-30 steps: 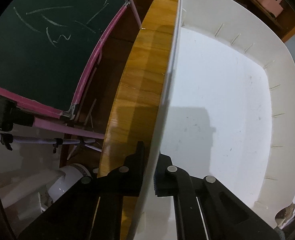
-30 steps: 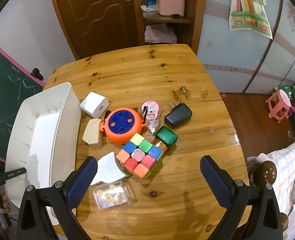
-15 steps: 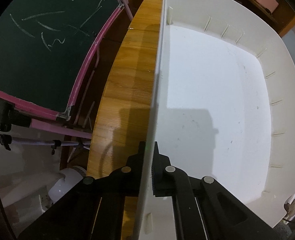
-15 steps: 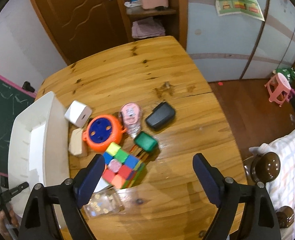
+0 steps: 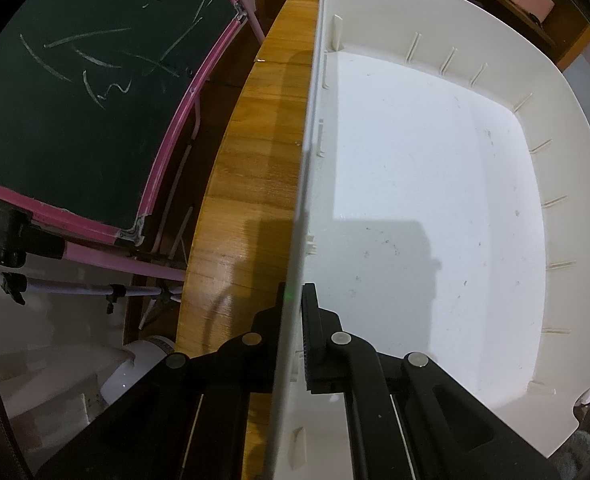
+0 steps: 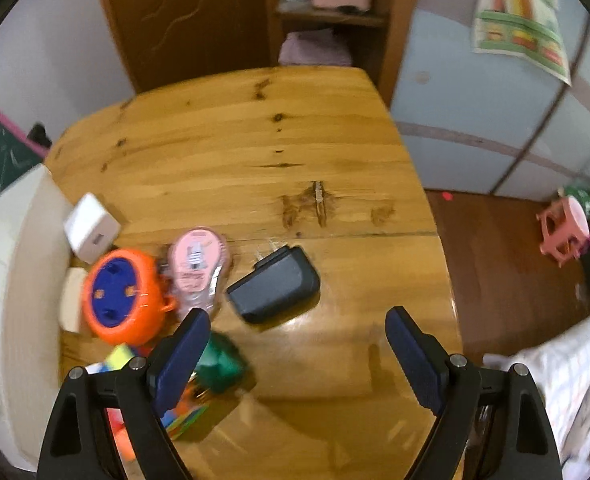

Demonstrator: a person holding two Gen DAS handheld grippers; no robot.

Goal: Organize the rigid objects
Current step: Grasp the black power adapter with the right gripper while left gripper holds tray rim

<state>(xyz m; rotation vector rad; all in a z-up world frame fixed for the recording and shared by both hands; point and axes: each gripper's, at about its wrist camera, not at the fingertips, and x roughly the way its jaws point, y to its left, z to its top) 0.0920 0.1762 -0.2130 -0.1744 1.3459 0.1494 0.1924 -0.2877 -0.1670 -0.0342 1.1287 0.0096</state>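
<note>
Clamping the near wall of the white plastic bin at the wooden table edge, the left hand-held gripper steadies it. The right hand-held gripper hangs wide open above the black wedge-shaped adapter; descending off-centre, its left finger could knock the green cube.

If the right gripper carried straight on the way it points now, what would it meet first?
Probably bare wooden table: the right gripper aims just short of the black charger, which lies slightly beyond. Depth is unclear.

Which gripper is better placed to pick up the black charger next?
Right. The right gripper is open and empty, just before the black charger. The left gripper is shut on the white bin's wall.
</note>
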